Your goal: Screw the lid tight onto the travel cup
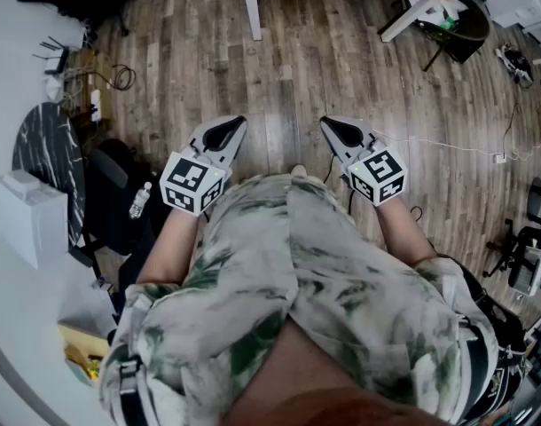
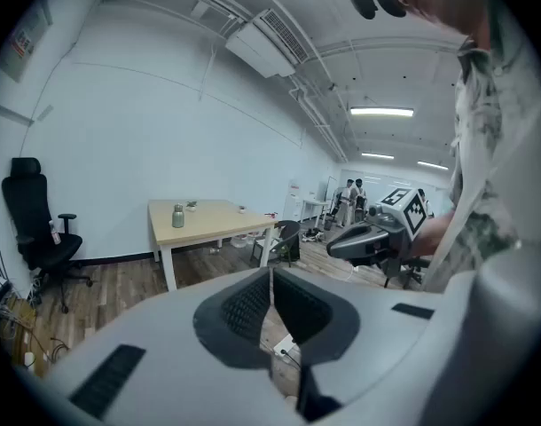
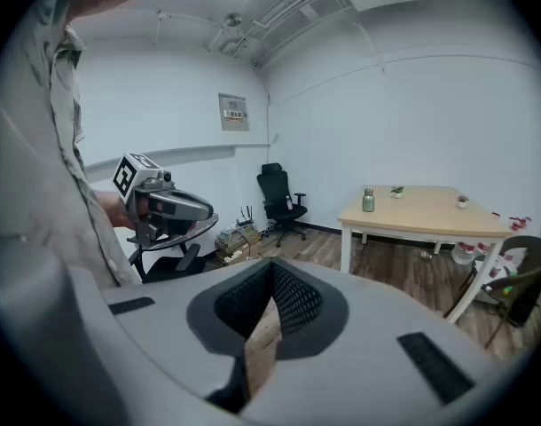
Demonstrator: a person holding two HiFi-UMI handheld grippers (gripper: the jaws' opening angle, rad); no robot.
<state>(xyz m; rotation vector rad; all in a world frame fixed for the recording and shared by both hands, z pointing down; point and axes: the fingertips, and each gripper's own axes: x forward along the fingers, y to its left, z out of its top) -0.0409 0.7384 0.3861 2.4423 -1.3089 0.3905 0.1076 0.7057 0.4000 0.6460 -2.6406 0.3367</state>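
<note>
The travel cup (image 2: 177,216), small and grey-green with a lighter top, stands far off on a light wooden table (image 2: 213,227); the right gripper view also shows the cup (image 3: 368,201) on that table (image 3: 430,216). Whether its lid is on I cannot tell at this distance. Both grippers are held in front of the person's waist, over the wooden floor and well away from the table. My left gripper (image 1: 238,124) is shut with nothing in it, its jaws meeting (image 2: 270,273). My right gripper (image 1: 325,122) is shut and empty too (image 3: 272,269). Each gripper view shows the other gripper alongside.
A black office chair (image 3: 278,198) stands by the wall. At my left are a dark round table (image 1: 40,167) and a water bottle (image 1: 140,200) on the floor. A dark chair (image 3: 510,282) sits at the wooden table's end. Two people (image 2: 352,193) stand far back. Cables lie on the floor.
</note>
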